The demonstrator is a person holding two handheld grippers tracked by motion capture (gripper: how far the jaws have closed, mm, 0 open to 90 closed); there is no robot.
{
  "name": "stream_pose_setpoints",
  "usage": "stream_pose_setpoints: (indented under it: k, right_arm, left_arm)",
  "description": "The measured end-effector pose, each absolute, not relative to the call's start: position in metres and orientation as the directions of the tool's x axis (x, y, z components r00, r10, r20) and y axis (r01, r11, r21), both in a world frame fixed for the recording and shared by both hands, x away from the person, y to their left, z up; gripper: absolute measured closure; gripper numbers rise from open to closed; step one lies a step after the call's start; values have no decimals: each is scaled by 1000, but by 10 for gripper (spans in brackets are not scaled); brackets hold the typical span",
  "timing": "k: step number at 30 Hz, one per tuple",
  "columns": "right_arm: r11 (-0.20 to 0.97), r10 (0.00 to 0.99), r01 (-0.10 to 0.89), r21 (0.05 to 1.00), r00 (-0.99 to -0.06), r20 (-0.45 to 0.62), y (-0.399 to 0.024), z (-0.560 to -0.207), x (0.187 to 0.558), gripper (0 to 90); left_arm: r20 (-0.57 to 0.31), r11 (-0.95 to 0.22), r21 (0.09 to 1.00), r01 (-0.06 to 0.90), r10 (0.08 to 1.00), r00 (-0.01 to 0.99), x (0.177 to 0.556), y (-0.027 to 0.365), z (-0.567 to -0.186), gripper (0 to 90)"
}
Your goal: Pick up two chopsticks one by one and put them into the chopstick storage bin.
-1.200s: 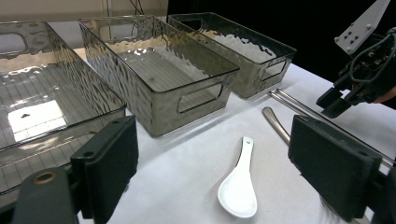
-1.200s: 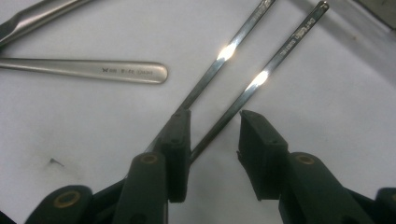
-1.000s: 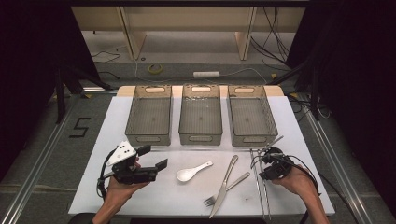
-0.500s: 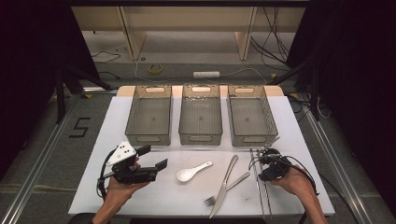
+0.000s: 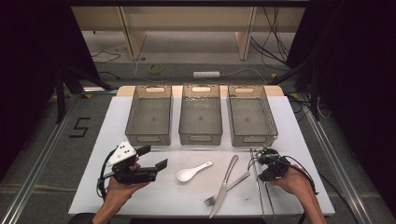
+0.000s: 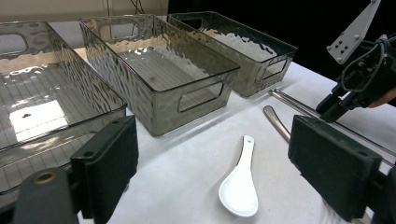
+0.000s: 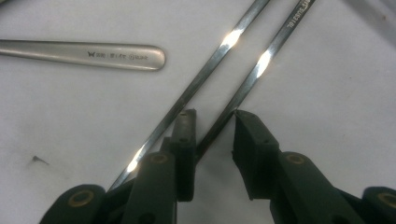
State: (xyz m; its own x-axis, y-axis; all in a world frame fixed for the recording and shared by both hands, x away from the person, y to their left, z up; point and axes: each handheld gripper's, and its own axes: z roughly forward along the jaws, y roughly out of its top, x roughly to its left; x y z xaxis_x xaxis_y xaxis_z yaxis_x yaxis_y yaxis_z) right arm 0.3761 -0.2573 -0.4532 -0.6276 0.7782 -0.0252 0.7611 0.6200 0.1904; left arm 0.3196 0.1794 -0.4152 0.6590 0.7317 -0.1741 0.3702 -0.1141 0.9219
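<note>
Two steel chopsticks (image 7: 261, 63) lie side by side on the white table (image 5: 154, 200) at the right. My right gripper (image 7: 212, 116) points down at them, open by a narrow gap. One chopstick runs in between its pads (image 7: 247, 135) along the left one, with a gap to the other pad, and the second chopstick (image 7: 224, 42) passes outside the left jaw. My left gripper (image 5: 153, 157) is held at the table's left, open wide and holding nothing. A white spoon (image 5: 194, 171) lies ahead of the left gripper (image 6: 219, 144).
Three clear grey bins (image 5: 149, 116) stand in a row at the back. A knife (image 5: 225, 182) and a fork (image 5: 229, 186) lie between the spoon (image 6: 239, 186) and the chopsticks (image 5: 259, 191). A steel handle (image 7: 93, 54) lies close to the right gripper (image 5: 259, 157).
</note>
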Motion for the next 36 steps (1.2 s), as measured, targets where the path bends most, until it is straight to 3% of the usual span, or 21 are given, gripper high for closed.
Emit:
stream_pose_setpoints:
  k: [25,36]
  right_arm:
    - [623,777,766,161,-630,-7,-262,-452,385,859]
    - [662,738,711,236,-673,-41,-265,-431,379,862]
  left_arm:
    - [-173,-116,921,371,732,658,320,179,-415,156]
    - [-172,-121,920,374,730,661,321,179,-416,156]
